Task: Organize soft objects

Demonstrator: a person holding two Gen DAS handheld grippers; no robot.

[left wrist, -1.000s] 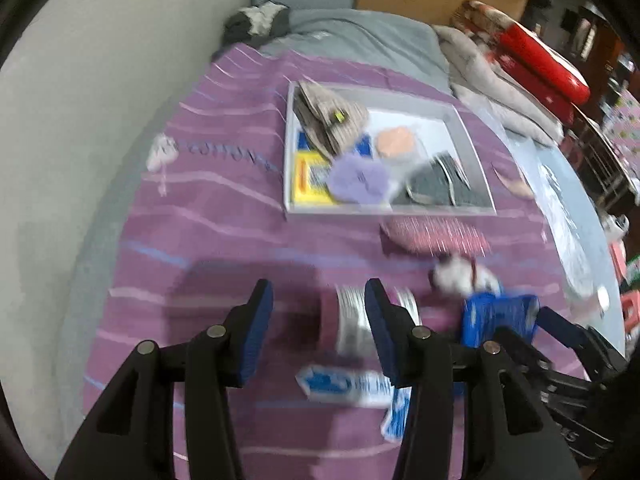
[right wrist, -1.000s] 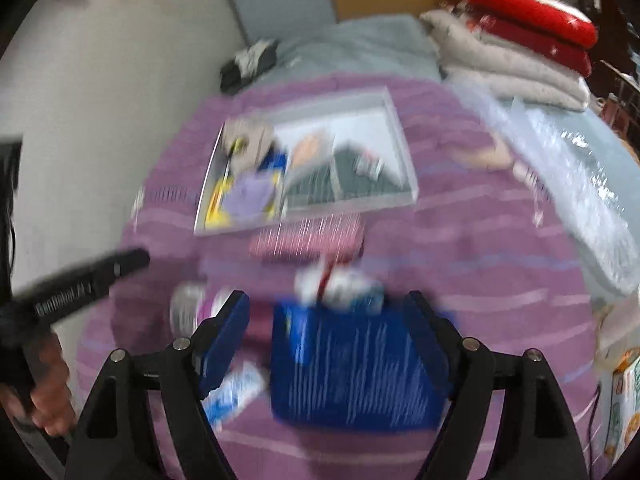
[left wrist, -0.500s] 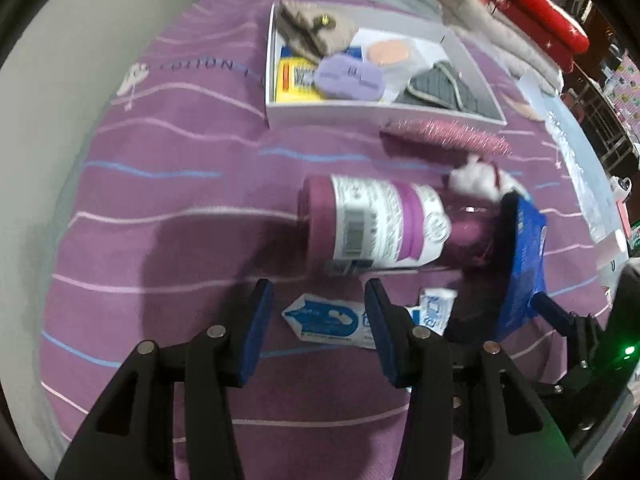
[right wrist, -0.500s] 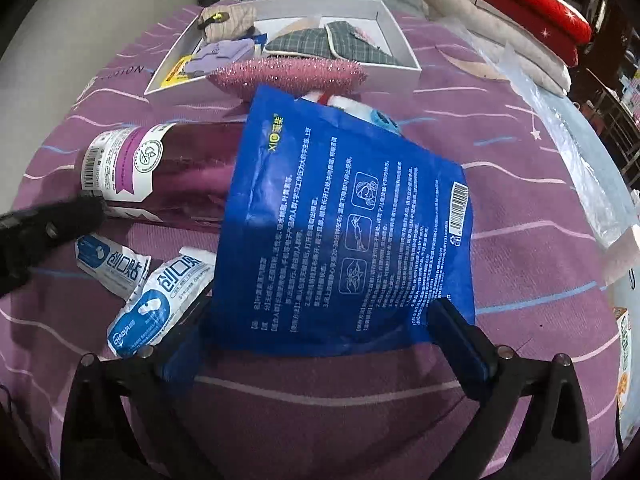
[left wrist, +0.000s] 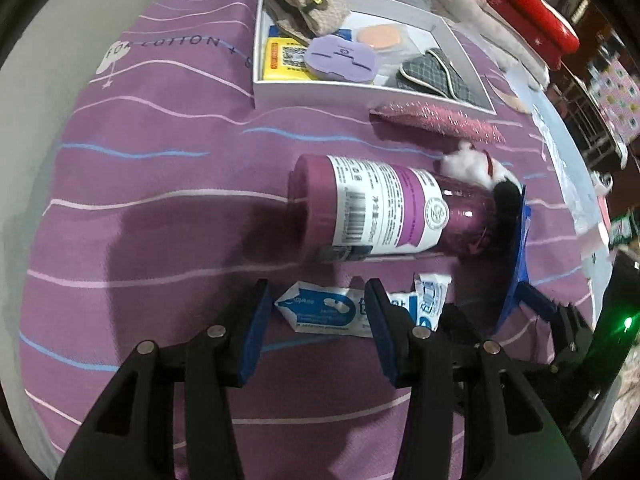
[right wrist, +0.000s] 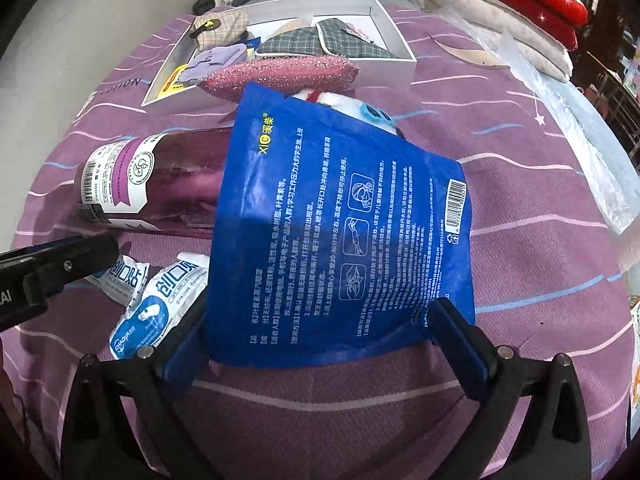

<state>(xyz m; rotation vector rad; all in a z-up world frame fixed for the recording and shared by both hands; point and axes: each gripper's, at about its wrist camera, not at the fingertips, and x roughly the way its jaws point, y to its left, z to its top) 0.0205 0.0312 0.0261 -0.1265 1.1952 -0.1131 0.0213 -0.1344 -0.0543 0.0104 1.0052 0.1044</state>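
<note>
Right wrist view: the right gripper (right wrist: 320,344), whose jaws have just been opening, stands wide around the blue pouch's (right wrist: 340,232) near edge. The left gripper (left wrist: 318,312), half open and empty, straddles a white sachet (left wrist: 320,310) near the purple bottle (left wrist: 380,210).

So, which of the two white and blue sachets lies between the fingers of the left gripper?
The flat sachet with the pointed end, lying between the left gripper fingers. The other sachet lies outside them, toward the blue pouch.
</note>
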